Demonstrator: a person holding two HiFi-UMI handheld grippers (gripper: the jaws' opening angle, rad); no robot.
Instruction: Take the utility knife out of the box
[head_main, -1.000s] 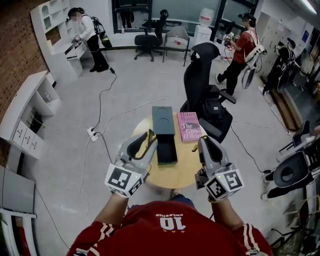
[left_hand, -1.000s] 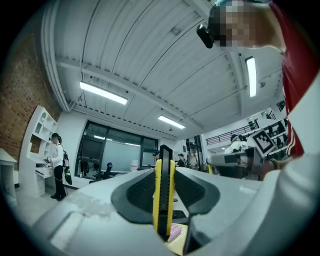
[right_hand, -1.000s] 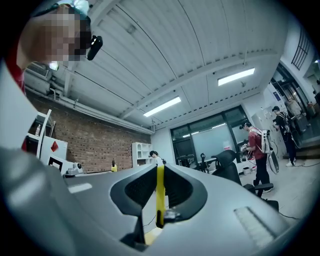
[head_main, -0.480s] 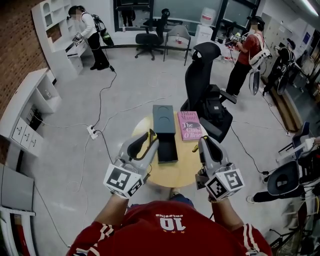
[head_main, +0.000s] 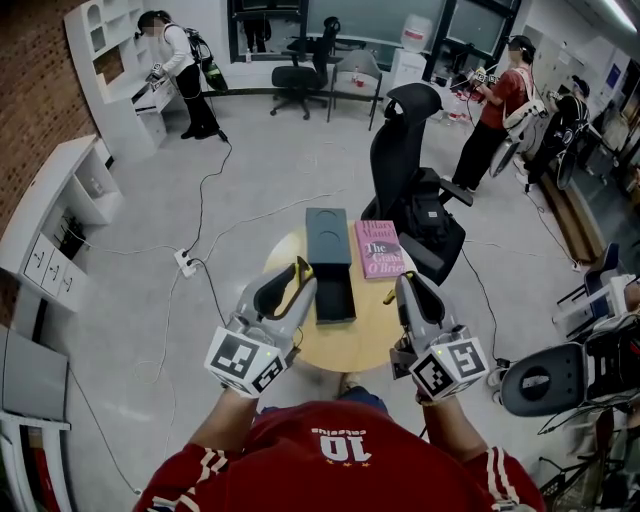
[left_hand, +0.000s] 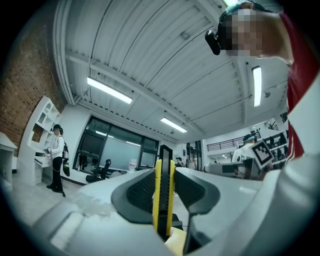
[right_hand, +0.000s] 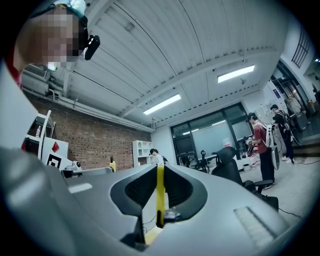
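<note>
The knife (left_hand: 164, 195) is already out of the box (head_main: 334, 300), clamped in the left tool (head_main: 298, 276) at lower centre; the right tool (head_main: 408, 288) pinches a thin yellow strip (right_hand: 160, 192). Next, probably, lay the knife on the desk (head_main: 350, 345).

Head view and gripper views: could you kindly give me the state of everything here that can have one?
box: open, lid off, lying beyond it.
utility knife: out of the box, held by the left gripper.
left gripper: shut on the utility knife.
right gripper: shut on a thin yellow strip.
book: closed, flat on the table.
</note>
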